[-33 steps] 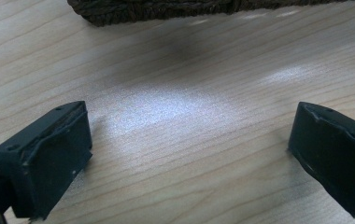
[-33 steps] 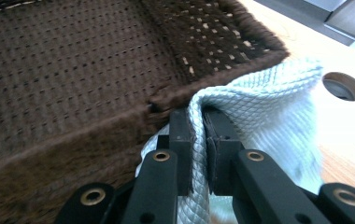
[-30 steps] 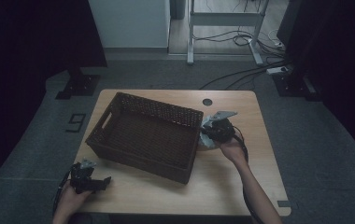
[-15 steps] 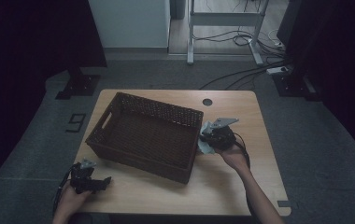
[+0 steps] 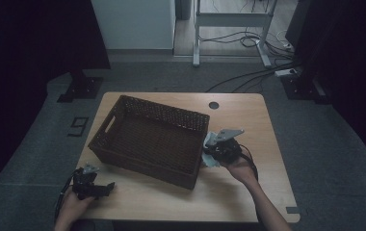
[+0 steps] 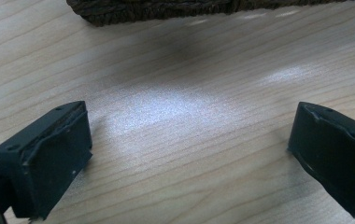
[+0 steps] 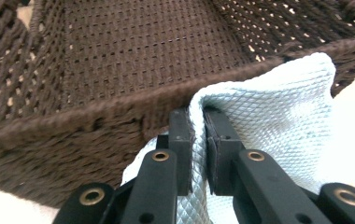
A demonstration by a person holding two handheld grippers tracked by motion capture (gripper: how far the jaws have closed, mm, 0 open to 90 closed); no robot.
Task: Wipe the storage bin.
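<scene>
two sets of tongs are at work on the counter (image 5: 248, 202), and the right tongs (image 7: 198, 140) carry the load: their jaws are clenched on a fold of a pale blue waffle-weave cloth (image 7: 278, 121), which bunches up out of the pinch and hangs just outside the near wall of the dark woven basket (image 5: 137, 115). in the high view the right tongs (image 5: 215, 150) sit close against the basket's right side with the cloth (image 5: 210, 140) level with its rim. the step in hand looks like getting the cloth over that wall and into the empty basket. to do it well, lift first so the trailing cloth clears the rim rather than dragging on the weave, which could snag it or shove the light basket along the counter; then carry it well past the wall toward the middle before letting go, so no corner drapes back over the edge. the left tongs (image 6: 185, 154) rest released, jaws wide apart over bare wood near the basket's front corner, holding nothing; they could steady the basket if it slides.
</scene>
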